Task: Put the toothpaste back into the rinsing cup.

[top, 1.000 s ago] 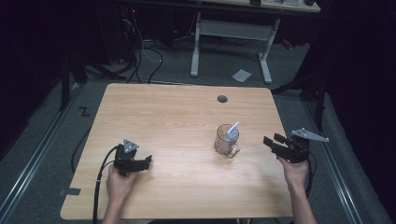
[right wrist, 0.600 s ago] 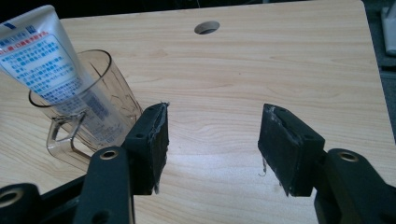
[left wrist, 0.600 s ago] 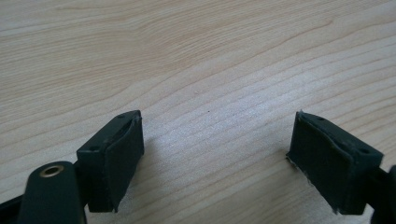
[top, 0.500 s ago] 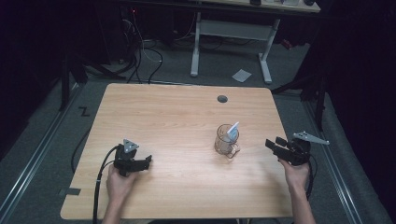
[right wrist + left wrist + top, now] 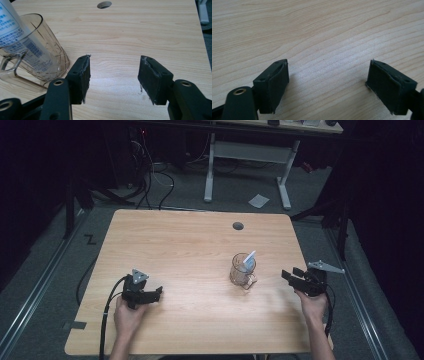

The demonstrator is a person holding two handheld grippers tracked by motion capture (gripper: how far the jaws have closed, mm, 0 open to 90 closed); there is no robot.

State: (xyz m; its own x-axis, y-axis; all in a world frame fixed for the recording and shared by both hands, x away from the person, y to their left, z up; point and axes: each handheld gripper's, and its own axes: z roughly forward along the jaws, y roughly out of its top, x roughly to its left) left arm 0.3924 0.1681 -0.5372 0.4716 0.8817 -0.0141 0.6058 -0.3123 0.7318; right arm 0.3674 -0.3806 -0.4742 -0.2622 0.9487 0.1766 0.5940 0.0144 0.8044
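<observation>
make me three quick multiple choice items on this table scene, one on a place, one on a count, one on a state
1. Where does the glass mug stand?
A. nearer the right gripper
B. nearer the left gripper
C. on the floor

2. How many tubes are in the mug?
A. none
B. one
C. three

3. How is the right gripper?
A. shut on the mug's handle
B. shut on the tube
C. open, nothing between its fingers

Answers:
1 A, the high view shows the mug on the table close to the right gripper, far from the left gripper.
2 B, a single white tube leans in it.
3 C, bare wood shows between the fingers.
</observation>
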